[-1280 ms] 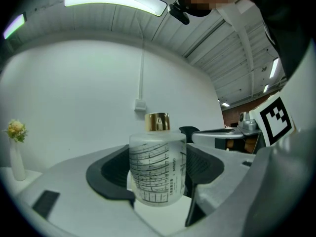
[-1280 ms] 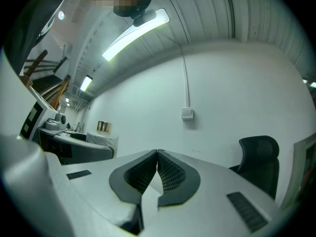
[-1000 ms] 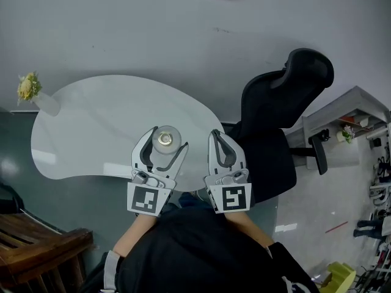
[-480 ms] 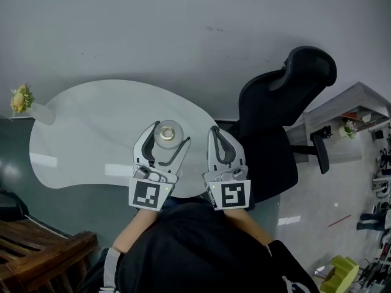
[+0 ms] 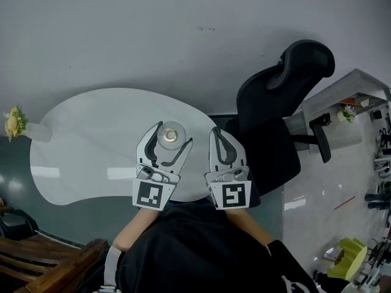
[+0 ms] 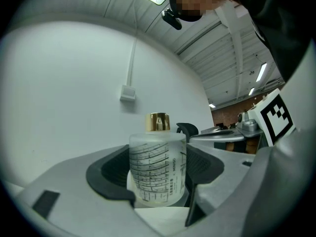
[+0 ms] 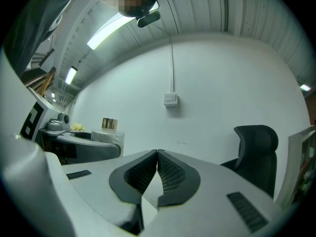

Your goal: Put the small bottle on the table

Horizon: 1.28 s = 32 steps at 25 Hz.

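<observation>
The small bottle is frosted glass with a gold cap, seen from above in the head view. It stands upright between the jaws of my left gripper, which is shut on it, over the near right part of the white rounded table. In the left gripper view the bottle fills the gap between the dark pads, its printed label facing the camera. My right gripper is beside it on the right, shut and holding nothing. In the right gripper view its pads meet, and the bottle shows at the left.
A black office chair stands just right of the table. A small vase of yellow flowers sits at the table's far left edge. A wooden bench is at the lower left, and a grey shelf at the right.
The table and chair have slid lower in the head view, and the flowers have moved left. Both grippers keep their pose; the left one still holds the bottle over the table.
</observation>
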Each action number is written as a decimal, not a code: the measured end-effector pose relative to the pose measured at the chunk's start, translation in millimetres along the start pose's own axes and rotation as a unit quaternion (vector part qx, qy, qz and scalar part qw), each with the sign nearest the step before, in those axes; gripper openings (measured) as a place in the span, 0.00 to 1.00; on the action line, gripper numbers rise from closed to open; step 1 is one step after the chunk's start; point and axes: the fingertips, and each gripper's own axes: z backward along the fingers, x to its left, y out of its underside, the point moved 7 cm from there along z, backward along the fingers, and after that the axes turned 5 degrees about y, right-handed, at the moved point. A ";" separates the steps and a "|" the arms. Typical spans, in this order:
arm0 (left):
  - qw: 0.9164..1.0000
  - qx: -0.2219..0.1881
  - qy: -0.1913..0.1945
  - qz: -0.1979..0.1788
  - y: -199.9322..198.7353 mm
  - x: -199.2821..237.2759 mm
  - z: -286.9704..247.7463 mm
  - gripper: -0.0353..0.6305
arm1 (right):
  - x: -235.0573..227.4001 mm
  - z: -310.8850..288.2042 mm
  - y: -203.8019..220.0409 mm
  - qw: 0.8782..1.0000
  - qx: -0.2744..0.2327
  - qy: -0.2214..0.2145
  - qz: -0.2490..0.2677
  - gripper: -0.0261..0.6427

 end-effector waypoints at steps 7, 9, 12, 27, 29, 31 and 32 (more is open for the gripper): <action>1.000 -0.001 0.028 0.000 15.9 14.0 -18.2 0.55 | -3.9 -10.5 15.5 1.000 0.013 0.014 0.024 0.07; 0.999 0.006 0.033 0.004 23.1 16.2 -24.1 0.55 | -5.1 -14.6 21.9 0.999 0.014 0.011 0.033 0.07; 0.999 0.015 0.038 0.008 33.0 22.2 -33.2 0.55 | -4.6 -23.6 29.1 0.999 0.003 0.007 0.037 0.07; 0.997 0.051 0.056 0.020 95.0 29.9 -71.8 0.55 | -9.2 -53.9 78.1 0.999 -0.011 -0.029 0.041 0.07; 0.996 0.059 0.053 0.029 105.7 31.9 -77.3 0.55 | -10.5 -60.1 87.0 0.999 -0.011 -0.033 0.042 0.07; 0.996 0.067 0.050 0.038 115.7 35.3 -83.1 0.55 | -10.8 -66.0 96.6 0.998 -0.009 -0.036 0.043 0.07; 0.996 0.069 0.050 0.041 120.6 36.8 -86.1 0.55 | -11.0 -68.7 102.0 0.998 -0.007 -0.038 0.045 0.07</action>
